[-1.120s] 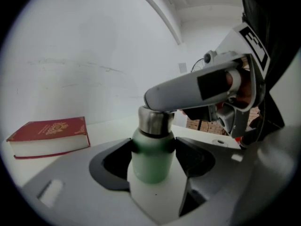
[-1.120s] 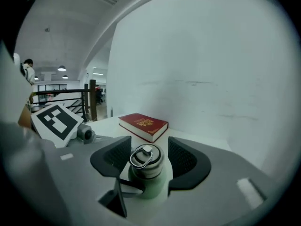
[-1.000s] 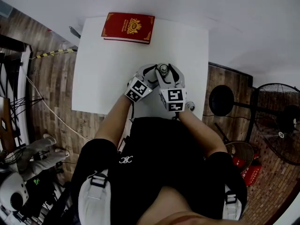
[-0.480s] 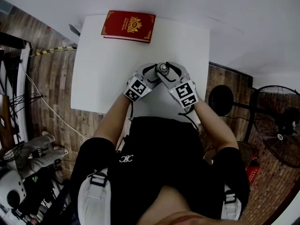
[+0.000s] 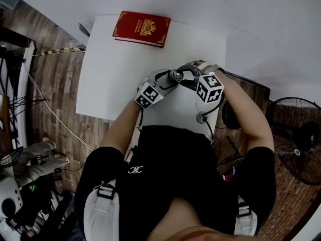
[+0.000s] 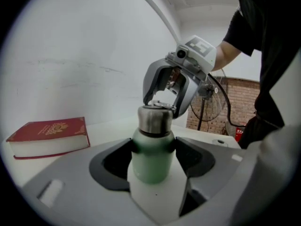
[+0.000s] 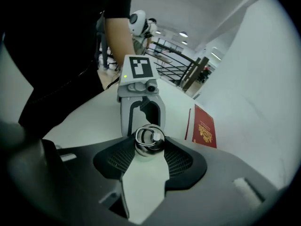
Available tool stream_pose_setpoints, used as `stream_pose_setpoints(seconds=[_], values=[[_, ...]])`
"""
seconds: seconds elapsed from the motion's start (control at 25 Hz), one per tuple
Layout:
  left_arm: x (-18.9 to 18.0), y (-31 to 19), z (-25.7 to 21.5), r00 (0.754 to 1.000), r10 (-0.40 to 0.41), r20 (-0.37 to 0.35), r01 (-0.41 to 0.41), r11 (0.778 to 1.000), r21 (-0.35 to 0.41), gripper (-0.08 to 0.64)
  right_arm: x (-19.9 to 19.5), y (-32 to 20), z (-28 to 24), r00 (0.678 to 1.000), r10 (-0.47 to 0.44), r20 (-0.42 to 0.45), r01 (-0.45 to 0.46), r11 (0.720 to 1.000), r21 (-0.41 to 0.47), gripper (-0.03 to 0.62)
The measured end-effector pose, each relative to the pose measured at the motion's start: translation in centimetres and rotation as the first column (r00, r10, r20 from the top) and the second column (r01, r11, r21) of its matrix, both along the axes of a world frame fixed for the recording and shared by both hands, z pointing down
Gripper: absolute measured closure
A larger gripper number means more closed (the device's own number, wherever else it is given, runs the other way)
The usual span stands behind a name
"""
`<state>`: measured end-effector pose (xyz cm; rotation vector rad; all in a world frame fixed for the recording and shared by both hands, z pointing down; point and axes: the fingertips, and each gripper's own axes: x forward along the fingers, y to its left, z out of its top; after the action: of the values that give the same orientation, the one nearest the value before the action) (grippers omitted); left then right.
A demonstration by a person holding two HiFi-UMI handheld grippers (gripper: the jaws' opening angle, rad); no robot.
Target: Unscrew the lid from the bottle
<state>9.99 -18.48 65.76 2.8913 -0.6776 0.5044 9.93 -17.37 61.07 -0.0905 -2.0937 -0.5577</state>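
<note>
A green bottle [image 6: 150, 160] with a steel lid [image 6: 154, 119] stands upright on the white table [image 5: 115, 74]. My left gripper [image 6: 153, 154] is shut on the green body, its pads pressed to both sides. In the head view the left gripper [image 5: 168, 79] reaches in from the lower left. The lid [image 5: 175, 75] sits between the two tools. My right gripper [image 5: 181, 77] comes at it from the right. In the right gripper view the ringed lid [image 7: 149, 140] lies between the jaw tips of the right gripper [image 7: 149, 149]. Those jaws are closing, and the pads touch the lid's sides.
A red book [image 5: 143, 28] lies at the table's far edge, also in the left gripper view [image 6: 49, 135]. A cable with a small round end [image 5: 201, 117] trails near the front right edge. A standing fan [image 5: 301, 144] is on the floor to the right.
My right gripper has swung from the near side of the lid round to its right side, with the person's right arm moving out to the right. The left gripper and bottle stayed put.
</note>
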Motion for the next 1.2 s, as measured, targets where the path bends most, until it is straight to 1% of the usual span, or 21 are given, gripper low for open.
stream_pose_setpoints(seconds=[0.08, 0.16, 0.2, 0.28, 0.32, 0.36, 0.44, 0.48, 0.56, 0.6, 0.64, 0.68, 0.76, 0.8, 0.84, 0.92, 1.0, 1.08, 1.12, 1.16, 1.2], values=[[0.0, 0.0, 0.0, 1.000, -0.004, 0.002, 0.004, 1.000, -0.002, 0.216, 0.1, 0.0, 0.0, 0.996, -0.065, -0.062, 0.068, 0.997, 0.047, 0.400], [0.0, 0.0, 0.0, 1.000, -0.004, 0.002, 0.004, 1.000, -0.002, 0.216, 0.1, -0.1, 0.1, 0.995, -0.056, -0.080, 0.060, 0.997, 0.052, 0.399], [0.0, 0.0, 0.0, 1.000, -0.004, 0.003, 0.004, 1.000, -0.003, 0.216, 0.1, -0.1, 0.1, 0.997, -0.018, -0.069, 0.021, 0.999, 0.032, 0.399], [0.0, 0.0, -0.1, 1.000, -0.003, 0.003, 0.003, 1.000, -0.003, 0.216, 0.2, -0.1, -0.3, 0.993, 0.117, 0.000, -0.117, 0.991, -0.059, 0.397], [0.0, 0.0, -0.1, 1.000, -0.003, 0.004, 0.003, 1.000, -0.003, 0.216, 0.2, -0.2, -0.7, 0.977, 0.206, 0.056, -0.198, 0.972, -0.129, 0.390], [0.0, 0.0, -0.1, 1.000, -0.004, 0.004, 0.004, 1.000, -0.003, 0.216, 0.2, -0.2, -1.4, 0.947, 0.299, 0.114, -0.271, 0.939, -0.211, 0.377], [0.0, 0.0, -0.1, 1.000, -0.005, 0.004, 0.005, 1.000, -0.003, 0.215, -0.2, 0.0, -2.8, 0.871, 0.446, 0.206, -0.359, 0.864, -0.353, 0.349], [0.0, 0.0, 0.0, 1.000, -0.004, 0.004, 0.004, 1.000, -0.003, 0.215, -0.2, 0.2, -3.3, 0.838, 0.495, 0.229, -0.384, 0.835, -0.395, 0.334], [0.0, 0.0, -0.1, 1.000, -0.003, 0.005, 0.003, 1.000, -0.002, 0.216, -0.3, 0.2, -3.5, 0.775, 0.579, 0.253, -0.446, 0.785, -0.429, 0.321], [-0.1, 0.0, -0.1, 1.000, -0.003, 0.005, 0.003, 1.000, -0.003, 0.215, -0.4, -0.1, -3.6, 0.726, 0.633, 0.269, -0.490, 0.751, -0.443, 0.321], [-0.1, 0.1, -0.1, 1.000, -0.005, 0.005, 0.005, 1.000, -0.003, 0.216, -0.5, -0.7, -3.7, 0.658, 0.697, 0.286, -0.543, 0.702, -0.461, 0.322], [-0.1, 0.1, -0.1, 1.000, -0.006, 0.005, 0.006, 1.000, -0.003, 0.216, -0.5, -1.4, -3.8, 0.572, 0.764, 0.299, -0.603, 0.638, -0.479, 0.321], [-0.1, 0.0, -0.1, 1.000, -0.007, 0.005, 0.007, 1.000, -0.003, 0.215, 0.2, -2.7, -3.5, 0.386, 0.872, 0.300, -0.722, 0.488, -0.490, 0.321], [0.0, 0.0, -0.1, 1.000, -0.006, 0.005, 0.006, 1.000, -0.003, 0.215, 0.5, -3.1, -3.3, 0.311, 0.903, 0.295, -0.768, 0.422, -0.482, 0.321], [0.0, 0.0, -0.1, 1.000, -0.006, 0.005, 0.006, 1.000, -0.003, 0.216, 0.7, -3.3, -3.0, 0.256, 0.922, 0.292, -0.799, 0.372, -0.473, 0.321], [0.0, 0.1, -0.1, 1.000, -0.005, 0.005, 0.005, 1.000, -0.001, 0.216, 0.4, -3.5, -2.7, 0.187, 0.939, 0.288, -0.824, 0.310, -0.474, 0.322], [0.0, 0.1, -0.2, 1.000, -0.005, 0.004, 0.005, 1.000, -0.002, 0.216, -0.1, -3.4, -2.3, 0.150, 0.952, 0.269, -0.825, 0.270, -0.496, 0.324], [0.0, 0.3, -0.3, 1.000, -0.005, 0.002, 0.005, 1.000, -0.002, 0.215, -0.4, -3.1, -1.8, 0.140, 0.961, 0.236, -0.834, 0.244, -0.495, 0.324], [0.0, 0.3, -0.3, 1.000, -0.006, 0.002, 0.006, 1.000, -0.002, 0.215, -0.4, -3.0, -1.5, 0.148, 0.963, 0.225, -0.845, 0.241, -0.478, 0.325], [0.0, 0.2, -0.3, 1.000, -0.006, 0.001, 0.006, 1.000, -0.001, 0.216, -0.5, -2.9, -1.2, 0.165, 0.961, 0.221, -0.857, 0.250, -0.450, 0.325], [0.0, 0.1, -0.3, 1.000, -0.007, 0.000, 0.007, 1.000, 0.001, 0.216, -0.6, -2.8, -1.1, 0.192, 0.956, 0.223, -0.868, 0.271, -0.416, 0.325]])
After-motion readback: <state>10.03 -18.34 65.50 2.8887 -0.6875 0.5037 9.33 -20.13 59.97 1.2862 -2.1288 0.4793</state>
